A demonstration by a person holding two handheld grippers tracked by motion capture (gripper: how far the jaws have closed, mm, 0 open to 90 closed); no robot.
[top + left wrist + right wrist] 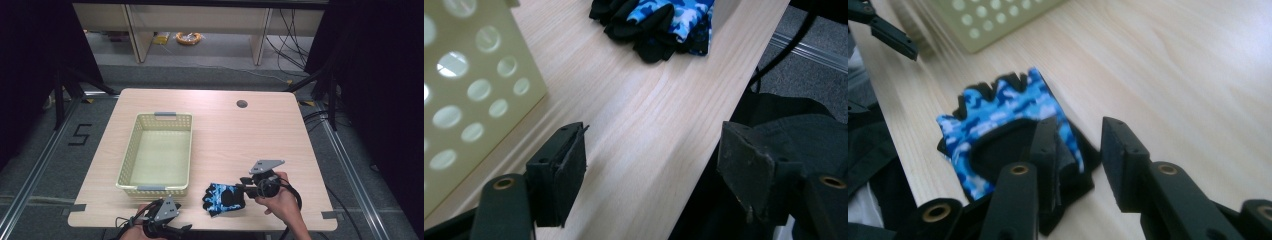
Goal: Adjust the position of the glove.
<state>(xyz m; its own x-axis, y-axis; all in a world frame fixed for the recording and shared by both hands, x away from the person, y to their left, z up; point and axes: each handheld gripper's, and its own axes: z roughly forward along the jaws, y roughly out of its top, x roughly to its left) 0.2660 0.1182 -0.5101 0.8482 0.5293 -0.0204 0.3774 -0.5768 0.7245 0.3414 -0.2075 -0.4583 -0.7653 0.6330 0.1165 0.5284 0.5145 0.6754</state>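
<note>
High view: your right gripper sits at the glove, which lies flat near the front edge of the table, just right of the basket. The right hand is much the nearer one. Your left gripper hangs at the front edge below the basket, off to the glove's left.

In the right gripper view the jaws stand apart with a narrow gap, not clamped; one jaw is over the glove's black cuff end, the other over bare wood just beside it. Whether a jaw touches fabric, I can't tell. The glove's fingers point away from your claw, toward the basket side, so its long axis runs roughly along your reach. In my judgement you'd take it by the cuff.

Left gripper view: jaws wide apart, nothing between them, the glove well ahead, the basket wall close on one side.

Room: open table behind and right of the glove; the front edge is close, so don't drag it toward yourself. The basket looks empty.
</note>
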